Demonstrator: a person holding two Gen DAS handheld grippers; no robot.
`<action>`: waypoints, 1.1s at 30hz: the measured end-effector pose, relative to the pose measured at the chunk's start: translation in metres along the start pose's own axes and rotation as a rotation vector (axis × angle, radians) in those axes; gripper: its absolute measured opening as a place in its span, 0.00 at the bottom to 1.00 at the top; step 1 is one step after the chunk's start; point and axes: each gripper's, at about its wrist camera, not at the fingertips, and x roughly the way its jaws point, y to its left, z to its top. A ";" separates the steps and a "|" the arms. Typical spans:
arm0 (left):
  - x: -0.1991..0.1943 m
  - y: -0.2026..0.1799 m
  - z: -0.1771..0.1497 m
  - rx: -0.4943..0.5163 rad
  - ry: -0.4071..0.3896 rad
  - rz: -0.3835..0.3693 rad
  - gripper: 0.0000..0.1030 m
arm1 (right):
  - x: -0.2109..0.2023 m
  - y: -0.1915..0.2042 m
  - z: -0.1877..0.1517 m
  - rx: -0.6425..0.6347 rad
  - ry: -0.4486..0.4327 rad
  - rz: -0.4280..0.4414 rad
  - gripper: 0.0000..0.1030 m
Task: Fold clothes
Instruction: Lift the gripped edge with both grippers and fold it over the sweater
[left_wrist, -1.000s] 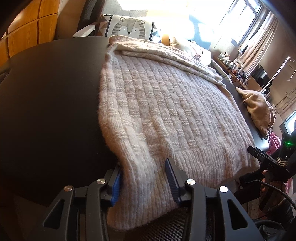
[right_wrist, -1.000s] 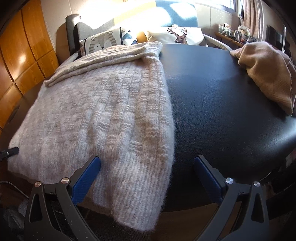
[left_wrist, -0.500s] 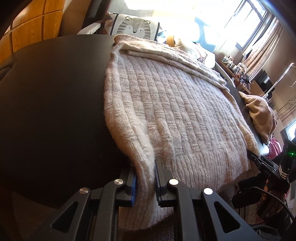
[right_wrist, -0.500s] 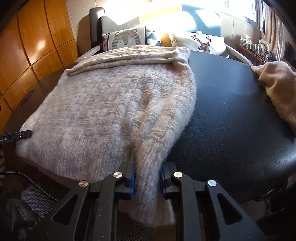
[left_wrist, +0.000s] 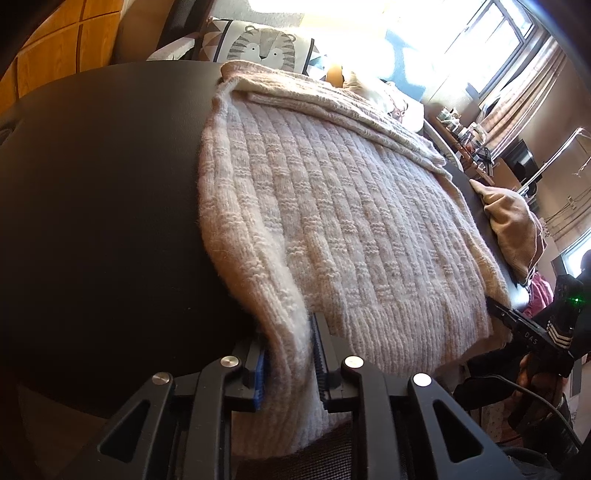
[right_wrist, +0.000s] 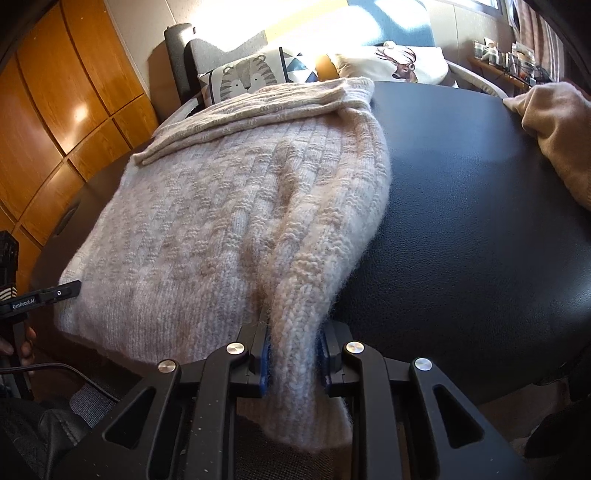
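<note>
Gripping sweater (left_wrist: 332, 229) hem, left claw (left_wrist: 290, 354) easing apart yet clamped, right claw (right_wrist: 291, 350) clamped, desk (right_wrist: 461, 229) beside.

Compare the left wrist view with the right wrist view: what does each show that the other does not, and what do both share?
Only the left wrist view shows the window and curtains. Only the right wrist view shows the wooden cabinet doors broadly and the deer cushion. Both show the grey knitted sweater on the black table, the tiger cushion, the tan garment, and a tool gripping the sweater's near hem: left tool, right tool.
</note>
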 end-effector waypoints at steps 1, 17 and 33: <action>0.000 0.001 -0.001 -0.010 -0.008 -0.012 0.26 | 0.000 -0.001 0.000 0.006 0.002 0.005 0.22; -0.006 0.029 0.000 -0.154 -0.025 -0.197 0.12 | -0.015 -0.008 0.003 0.050 -0.024 0.077 0.13; -0.053 0.027 0.002 -0.171 -0.096 -0.343 0.12 | -0.060 -0.018 0.006 0.065 -0.055 0.334 0.13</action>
